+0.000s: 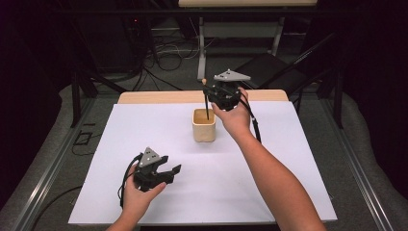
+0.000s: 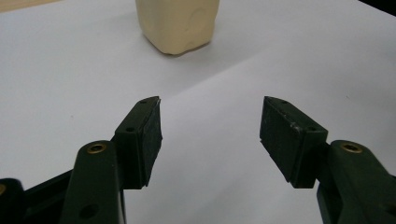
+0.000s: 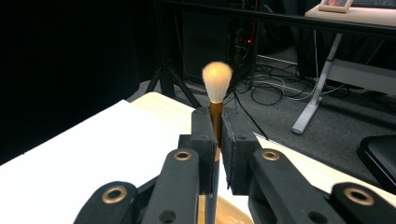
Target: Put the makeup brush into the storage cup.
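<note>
White paper (image 1: 144, 144) covers the table; dark floor and cables lie beyond. Nearest me, my left tongs (image 1: 169, 174) rest low on the sheet, jaws wide apart and empty, the cup (image 2: 177, 23) ahead of them. Farther off, my right tongs (image 1: 208, 94) hang directly above the cup (image 1: 204, 125), jaws clamped on the handle of a brush (image 3: 216, 100): bristles point up past the jaw tips, the handle end dips into the cup below. Risk, as I judge it: releasing off-centre could let the handle catch the rim and tip the light cup, which nothing steadies.
</note>
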{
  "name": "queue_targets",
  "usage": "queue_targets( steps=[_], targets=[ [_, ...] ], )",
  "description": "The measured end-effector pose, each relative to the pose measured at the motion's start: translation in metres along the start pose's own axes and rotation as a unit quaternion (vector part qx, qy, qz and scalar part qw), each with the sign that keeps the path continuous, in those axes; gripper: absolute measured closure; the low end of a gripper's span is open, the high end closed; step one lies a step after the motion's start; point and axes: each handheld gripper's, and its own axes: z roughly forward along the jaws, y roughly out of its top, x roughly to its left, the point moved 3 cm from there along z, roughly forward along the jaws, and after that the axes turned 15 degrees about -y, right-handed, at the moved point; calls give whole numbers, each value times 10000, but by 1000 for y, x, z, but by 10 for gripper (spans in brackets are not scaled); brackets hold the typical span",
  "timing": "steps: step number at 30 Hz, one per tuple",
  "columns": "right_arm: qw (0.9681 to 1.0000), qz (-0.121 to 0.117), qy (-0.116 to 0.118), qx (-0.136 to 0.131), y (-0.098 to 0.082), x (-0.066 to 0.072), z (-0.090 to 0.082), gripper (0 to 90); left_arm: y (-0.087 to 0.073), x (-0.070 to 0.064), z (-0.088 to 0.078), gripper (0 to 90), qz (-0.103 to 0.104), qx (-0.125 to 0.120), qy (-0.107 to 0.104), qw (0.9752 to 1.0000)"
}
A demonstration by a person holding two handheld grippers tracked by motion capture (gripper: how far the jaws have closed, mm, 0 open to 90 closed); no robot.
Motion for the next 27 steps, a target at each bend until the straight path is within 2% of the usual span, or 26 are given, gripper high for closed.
queue_targets(
  steps=[27],
  targets=[
    [9998,-95,28,145,-18,5,9,841,-4,4,-5,387,-39,57,50,10000]
  ],
)
